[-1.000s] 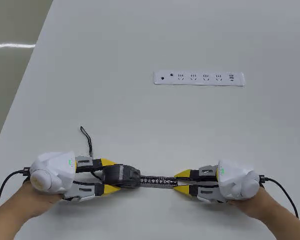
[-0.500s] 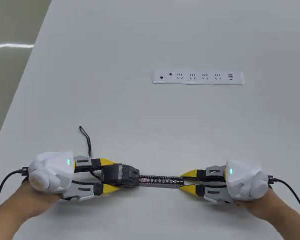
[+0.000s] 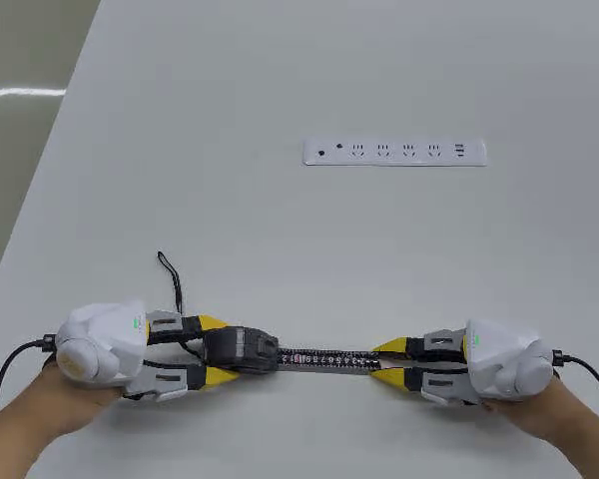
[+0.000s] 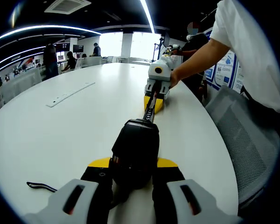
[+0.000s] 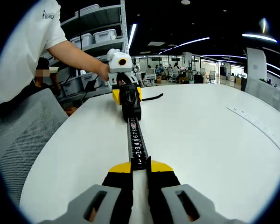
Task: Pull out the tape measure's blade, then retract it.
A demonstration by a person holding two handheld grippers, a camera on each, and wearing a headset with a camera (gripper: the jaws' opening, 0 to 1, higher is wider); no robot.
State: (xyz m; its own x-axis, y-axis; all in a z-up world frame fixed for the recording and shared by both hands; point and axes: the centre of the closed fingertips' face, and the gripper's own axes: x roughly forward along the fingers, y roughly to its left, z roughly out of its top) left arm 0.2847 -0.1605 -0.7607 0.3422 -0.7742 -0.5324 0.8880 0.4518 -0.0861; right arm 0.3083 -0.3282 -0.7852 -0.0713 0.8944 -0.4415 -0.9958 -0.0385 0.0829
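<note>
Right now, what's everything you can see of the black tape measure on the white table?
The black, plastic-looking tape measure case sits on the white table, clamped between the yellow-tipped jaws of the left gripper. Its dark blade with pale numerals is partly drawn out, running straight and low over the tabletop to the right gripper, which pinches its end. A thin black strap lies on the table beside the left gripper.
</note>
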